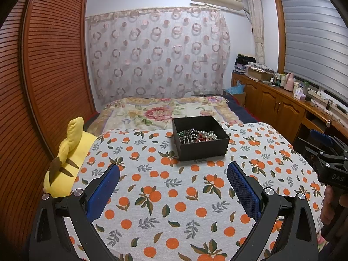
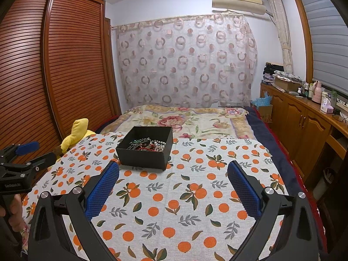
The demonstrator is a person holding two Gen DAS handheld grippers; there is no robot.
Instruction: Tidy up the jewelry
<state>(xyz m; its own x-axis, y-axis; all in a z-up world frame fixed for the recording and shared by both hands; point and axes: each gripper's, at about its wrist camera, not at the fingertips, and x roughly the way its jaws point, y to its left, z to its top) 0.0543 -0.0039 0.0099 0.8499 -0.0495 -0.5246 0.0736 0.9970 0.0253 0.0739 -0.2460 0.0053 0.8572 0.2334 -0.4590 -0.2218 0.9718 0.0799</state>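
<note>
The blue-padded fingers (image 1: 243, 187) of the left gripper (image 1: 173, 169) and of the right gripper (image 2: 173, 168) are spread wide, with nothing held. A tangle of beaded jewelry (image 1: 196, 135) is contained in an open black square cardboard box (image 1: 204, 149), set on the orange-printed worktop cloth (image 1: 174, 206) ahead of both.

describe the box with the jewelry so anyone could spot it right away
On the table's orange-print white tablecloth, look toward the far edge near the bed. The open black square cardboard box sits there, alone on the cloth, holding tangled pearl and bead jewelry.
</note>
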